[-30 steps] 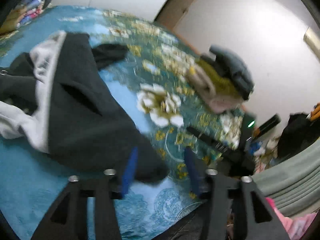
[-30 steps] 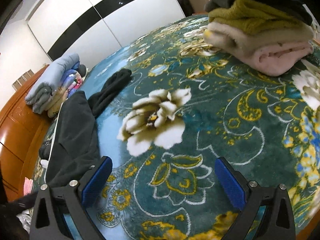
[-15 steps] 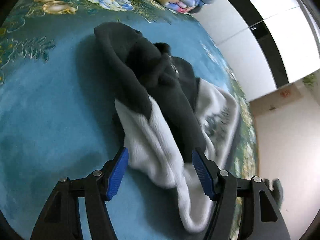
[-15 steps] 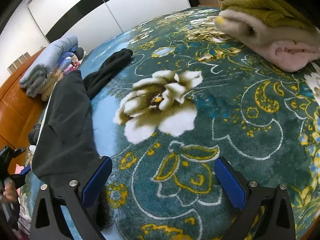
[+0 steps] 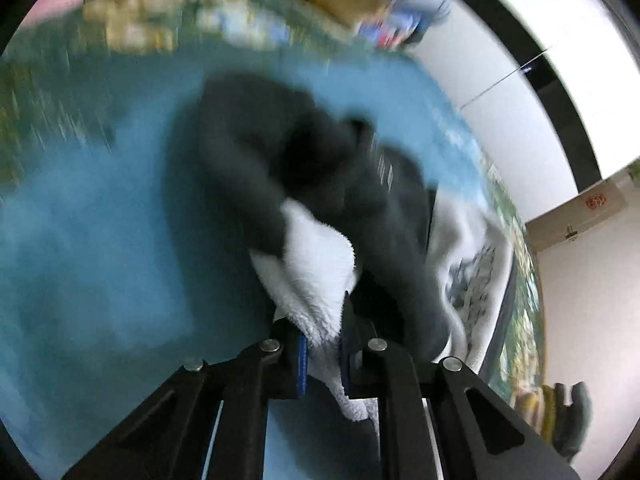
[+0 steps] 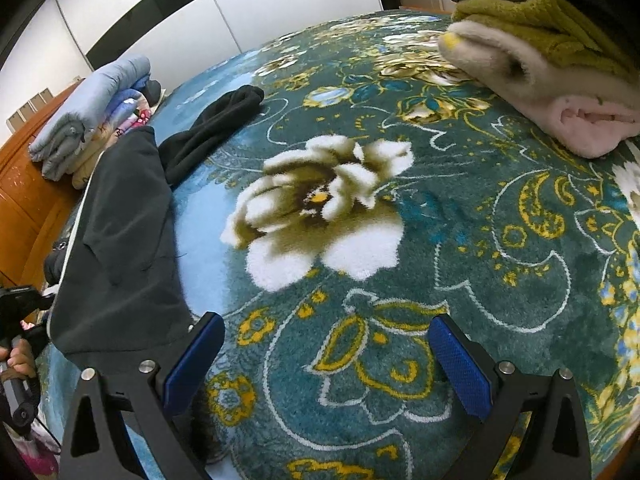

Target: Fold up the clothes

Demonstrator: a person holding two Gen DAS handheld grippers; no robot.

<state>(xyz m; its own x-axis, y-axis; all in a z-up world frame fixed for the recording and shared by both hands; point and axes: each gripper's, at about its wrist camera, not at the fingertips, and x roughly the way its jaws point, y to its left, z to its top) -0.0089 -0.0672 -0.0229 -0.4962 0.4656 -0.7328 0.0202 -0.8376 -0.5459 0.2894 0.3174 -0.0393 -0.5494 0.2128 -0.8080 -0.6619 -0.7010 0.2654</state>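
A black jacket with white fleece lining [image 5: 320,168] lies crumpled on the teal floral blanket [image 5: 100,220]. My left gripper [image 5: 322,356] is shut on the white fleece edge [image 5: 320,264] of the jacket; this view is blurred. In the right wrist view the same jacket [image 6: 120,232] lies at the left, one sleeve [image 6: 216,124] stretched toward the wall. My right gripper [image 6: 324,364] is open and empty, low over the blanket [image 6: 440,240], its left finger beside the jacket's hem.
A stack of folded clothes [image 6: 560,80] sits at the right on the blanket. Folded bedding [image 6: 92,112] lies by the wooden headboard [image 6: 24,184] at the left. White and black wardrobe doors [image 6: 240,4] stand behind. The left gripper handle and a hand [image 6: 16,356] show at far left.
My left gripper has closed on the jacket's white fleece edge, after being open over it half a second ago. My right gripper has shifted slightly and stays open.
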